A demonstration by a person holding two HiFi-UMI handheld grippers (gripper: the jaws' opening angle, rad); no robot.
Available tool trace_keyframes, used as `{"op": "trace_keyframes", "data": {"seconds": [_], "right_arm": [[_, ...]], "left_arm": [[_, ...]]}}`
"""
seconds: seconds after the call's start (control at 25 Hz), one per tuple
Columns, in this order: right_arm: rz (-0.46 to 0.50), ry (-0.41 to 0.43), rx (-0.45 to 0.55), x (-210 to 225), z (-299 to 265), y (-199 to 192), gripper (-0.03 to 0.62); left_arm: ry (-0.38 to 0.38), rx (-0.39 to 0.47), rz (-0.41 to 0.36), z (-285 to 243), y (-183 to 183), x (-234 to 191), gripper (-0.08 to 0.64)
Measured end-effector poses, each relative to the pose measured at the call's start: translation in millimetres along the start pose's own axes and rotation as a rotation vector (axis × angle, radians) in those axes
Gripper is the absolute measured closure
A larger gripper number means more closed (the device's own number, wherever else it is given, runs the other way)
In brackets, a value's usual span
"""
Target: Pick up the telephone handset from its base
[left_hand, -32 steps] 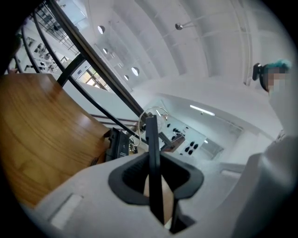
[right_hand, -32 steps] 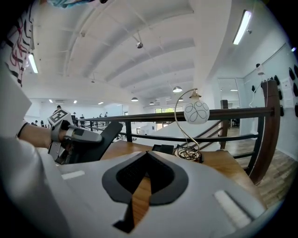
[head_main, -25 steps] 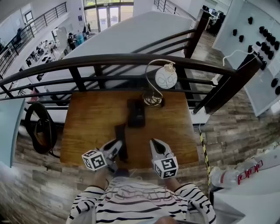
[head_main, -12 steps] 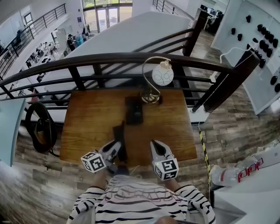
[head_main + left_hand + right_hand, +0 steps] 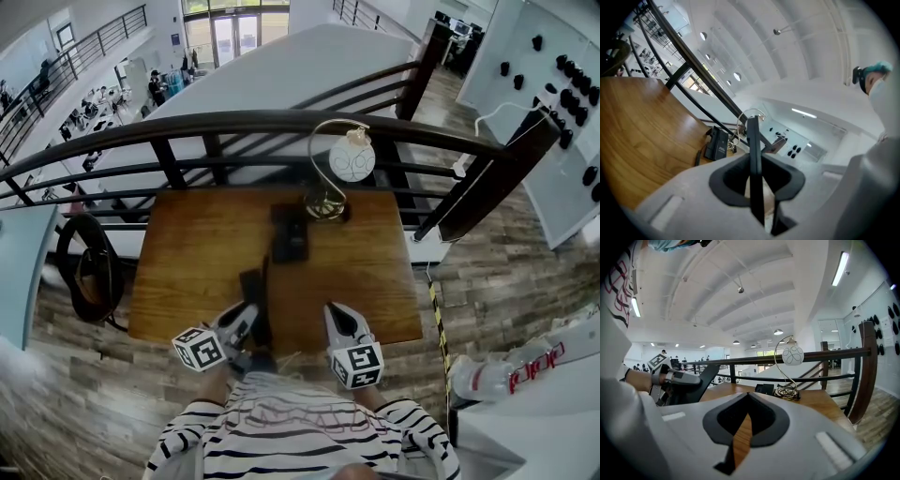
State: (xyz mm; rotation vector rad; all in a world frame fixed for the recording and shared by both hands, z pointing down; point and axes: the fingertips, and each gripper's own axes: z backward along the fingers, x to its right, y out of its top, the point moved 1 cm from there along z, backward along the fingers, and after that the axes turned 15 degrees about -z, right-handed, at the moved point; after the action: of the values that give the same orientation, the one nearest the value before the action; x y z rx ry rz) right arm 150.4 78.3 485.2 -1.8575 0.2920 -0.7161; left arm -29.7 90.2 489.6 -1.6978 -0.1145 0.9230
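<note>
The black telephone handset [image 5: 255, 302] stands on edge between the jaws of my left gripper [image 5: 251, 319], above the near part of the wooden table [image 5: 187, 253]. In the left gripper view the pads are shut on the thin handset [image 5: 753, 136]. Its black base [image 5: 291, 236] lies flat at the table's far middle, apart from the handset, and shows again as the base [image 5: 717, 144] and the base [image 5: 765, 389]. My right gripper [image 5: 337, 312] hovers at the near edge, to the right of the handset, shut with nothing in it [image 5: 746, 401].
A desk lamp with a white globe [image 5: 353, 161] stands just behind the base, its cable coiled at its foot. A dark railing [image 5: 281, 124] runs along the table's far side. A black round thing [image 5: 86, 272] sits on the floor to the left.
Both grippers have drawn a little back toward the person, the handset going with the left one and away from its base.
</note>
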Motion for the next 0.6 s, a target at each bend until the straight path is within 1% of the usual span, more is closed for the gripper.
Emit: {"op": "trace_keyframes", "data": {"seconds": [0.6], "right_arm": [[0.005, -0.014, -0.014, 3.9, -6.7, -0.2, 0.589]], "left_arm": [[0.001, 0.004, -0.008, -2.9, 3.6, -3.5, 0.488]]}}
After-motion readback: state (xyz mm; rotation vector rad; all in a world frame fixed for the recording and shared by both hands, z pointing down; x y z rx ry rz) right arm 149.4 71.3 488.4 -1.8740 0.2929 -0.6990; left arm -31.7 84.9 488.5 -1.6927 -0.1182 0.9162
